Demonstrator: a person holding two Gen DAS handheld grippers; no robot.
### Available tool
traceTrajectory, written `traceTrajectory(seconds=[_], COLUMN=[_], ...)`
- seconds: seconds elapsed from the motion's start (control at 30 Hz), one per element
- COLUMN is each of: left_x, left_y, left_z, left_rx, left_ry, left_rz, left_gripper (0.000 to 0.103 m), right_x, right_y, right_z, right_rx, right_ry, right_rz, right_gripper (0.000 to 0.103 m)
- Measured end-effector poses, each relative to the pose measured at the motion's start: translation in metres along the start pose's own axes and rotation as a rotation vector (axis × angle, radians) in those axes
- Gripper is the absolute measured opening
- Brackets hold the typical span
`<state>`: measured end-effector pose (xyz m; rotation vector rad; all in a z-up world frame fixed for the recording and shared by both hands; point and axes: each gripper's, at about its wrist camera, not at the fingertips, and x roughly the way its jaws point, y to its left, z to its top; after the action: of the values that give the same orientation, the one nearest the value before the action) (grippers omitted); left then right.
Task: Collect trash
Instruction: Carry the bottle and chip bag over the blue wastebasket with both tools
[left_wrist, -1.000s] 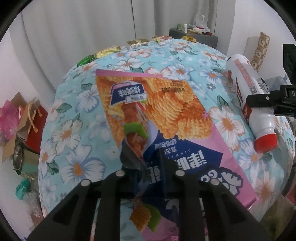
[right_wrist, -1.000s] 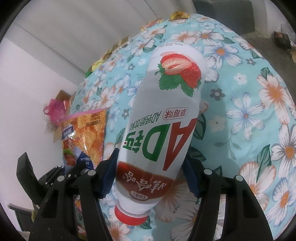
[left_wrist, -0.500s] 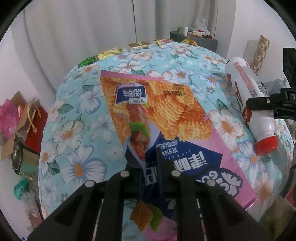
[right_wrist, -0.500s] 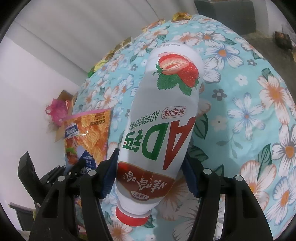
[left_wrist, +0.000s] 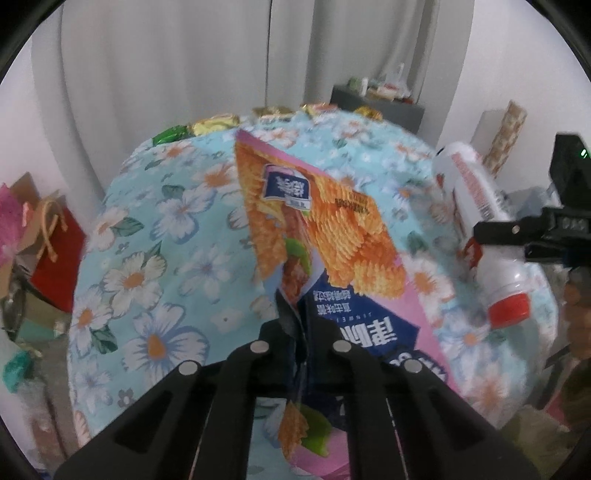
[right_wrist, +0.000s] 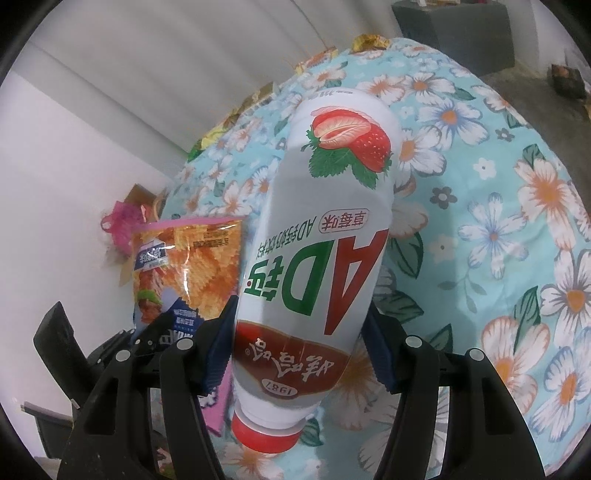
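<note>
Left tongs (left_wrist: 301, 332) are pinched on the crumpled snack bag (left_wrist: 325, 236), lifted off the floral counter (left_wrist: 155, 236). Right tongs (right_wrist: 301, 345) clamp the white bottle (right_wrist: 325, 236) near its red cap (right_wrist: 266, 435). Recommend carrying both level, grips firm, clear of the counter edge.

A turquoise floral tablecloth (left_wrist: 155, 258) is filling the middle of the left wrist view, with white curtains (left_wrist: 166, 74) hanging behind it across the top. At the left edge a red gift bag (left_wrist: 59, 243) with rope handles is sitting beside pink tissue paper (left_wrist: 11, 218), while a dark cabinet (left_wrist: 380, 103) is standing at the upper right, small items blurring on top.
</note>
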<state>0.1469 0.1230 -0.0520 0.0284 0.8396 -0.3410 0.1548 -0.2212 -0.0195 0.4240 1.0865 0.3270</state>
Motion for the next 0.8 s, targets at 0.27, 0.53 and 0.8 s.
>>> traceTrajectory(seconds=[0.27, 0.53, 0.8], left_x=[-0.014, -0.04, -0.05], left_y=[-0.001, -0.033, -0.1], left_z=[0.015, 0.051, 0.086], left_rx=[-0.031, 0.028, 0.112], left_ry=[-0.075, -0.156, -0.195], left_rz=[-0.128, -0.203, -0.318], left_gripper=[0.0, 0.0, 0.0], right_x=[-0.021, -0.062, -0.12], right_y=[-0.002, -0.031, -0.088], right_z=[-0.009, -0.023, -0.046], right_rx=[0.029, 0.076, 0.184], right_ry=[-0.054, -0.151, -0.277], right_rz=[0.015, 0.066, 0.135], right_gripper=[0.059, 0.059, 0.059])
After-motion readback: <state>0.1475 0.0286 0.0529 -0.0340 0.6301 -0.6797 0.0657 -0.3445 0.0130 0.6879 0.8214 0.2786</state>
